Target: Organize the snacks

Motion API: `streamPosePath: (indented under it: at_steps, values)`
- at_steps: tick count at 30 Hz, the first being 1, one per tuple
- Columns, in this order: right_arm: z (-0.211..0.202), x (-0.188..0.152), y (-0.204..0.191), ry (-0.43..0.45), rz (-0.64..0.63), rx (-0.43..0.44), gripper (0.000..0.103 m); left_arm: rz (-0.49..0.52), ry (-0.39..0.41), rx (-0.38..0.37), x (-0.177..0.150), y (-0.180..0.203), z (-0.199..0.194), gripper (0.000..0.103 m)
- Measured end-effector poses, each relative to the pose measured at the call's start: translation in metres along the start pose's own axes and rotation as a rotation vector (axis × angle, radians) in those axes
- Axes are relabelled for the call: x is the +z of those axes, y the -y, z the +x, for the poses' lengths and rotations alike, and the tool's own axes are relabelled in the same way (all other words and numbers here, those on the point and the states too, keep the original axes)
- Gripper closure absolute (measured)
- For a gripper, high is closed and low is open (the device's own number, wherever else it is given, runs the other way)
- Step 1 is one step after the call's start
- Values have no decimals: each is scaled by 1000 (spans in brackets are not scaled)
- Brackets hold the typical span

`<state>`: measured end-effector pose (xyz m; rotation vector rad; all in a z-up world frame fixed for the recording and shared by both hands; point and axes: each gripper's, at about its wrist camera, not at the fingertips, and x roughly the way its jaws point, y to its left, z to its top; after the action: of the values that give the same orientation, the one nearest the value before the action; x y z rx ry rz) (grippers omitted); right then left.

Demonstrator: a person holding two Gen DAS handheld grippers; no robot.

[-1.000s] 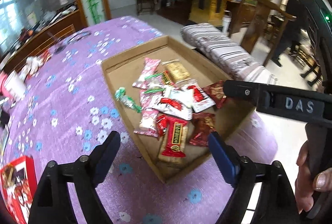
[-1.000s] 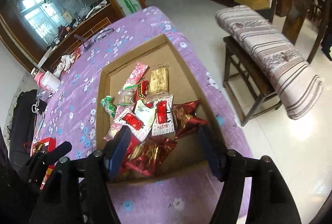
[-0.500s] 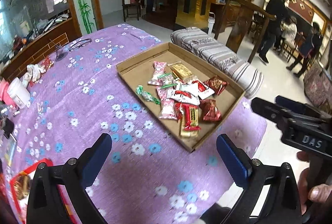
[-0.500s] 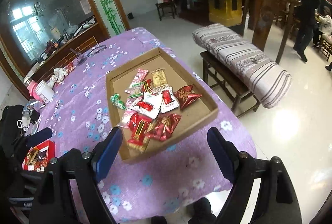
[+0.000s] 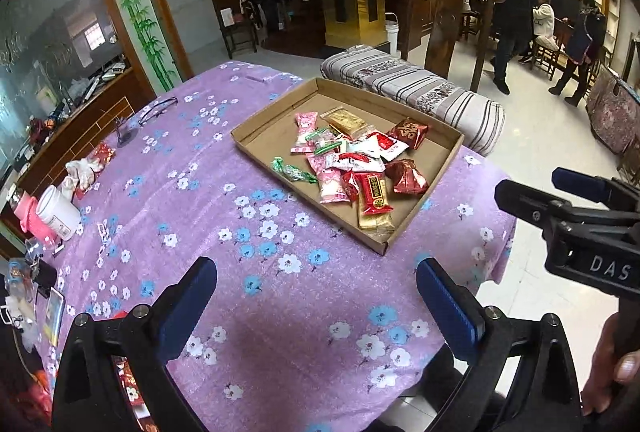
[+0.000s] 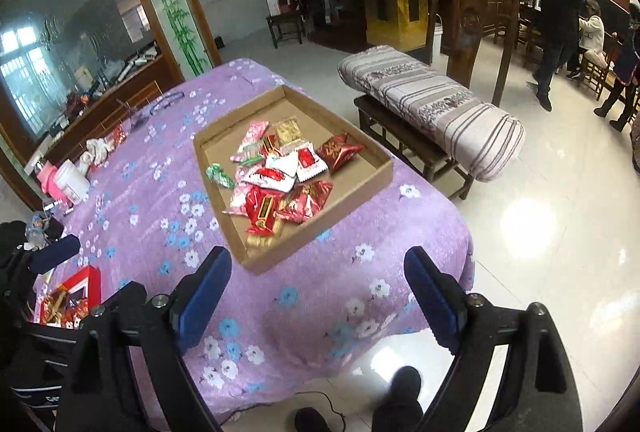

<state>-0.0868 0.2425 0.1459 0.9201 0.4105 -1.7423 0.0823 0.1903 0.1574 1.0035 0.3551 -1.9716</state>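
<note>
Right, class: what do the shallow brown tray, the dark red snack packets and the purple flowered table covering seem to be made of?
Shallow brown tray: looks like matte cardboard, with folded walls and a raw edge. Dark red snack packets: probably foil or plastic film, since they glint and crinkle. Purple flowered table covering: apparently soft printed fabric, draping over the table edge without shine.

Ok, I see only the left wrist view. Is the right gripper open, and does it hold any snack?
Observer: Open. In its own view the right gripper holds nothing.
Operator: What carries the striped cushion?
Observer: A dark wooden bench, standing beside the table.
Operator: And the red thing behind my left gripper?
Observer: A red box, lying flat on the tablecloth.
</note>
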Motion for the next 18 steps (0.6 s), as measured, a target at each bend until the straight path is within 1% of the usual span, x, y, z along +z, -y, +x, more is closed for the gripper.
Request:
streamPosePath:
  at_steps: [4, 7, 11, 18]
  values:
    - [-1, 11, 1, 14, -10, -9, 15, -12, 4, 10, 5, 0, 3, 2]
    - [0, 15, -1, 16, -37, -7, 15, -16, 2, 39, 9, 1, 9, 2]
    - [8, 21, 2, -7, -43, 1, 15, -13, -13, 43, 12, 5, 17, 2]
    - [12, 27, -1, 8, -67, 15, 15, -19, -18, 55, 17, 5, 24, 2]
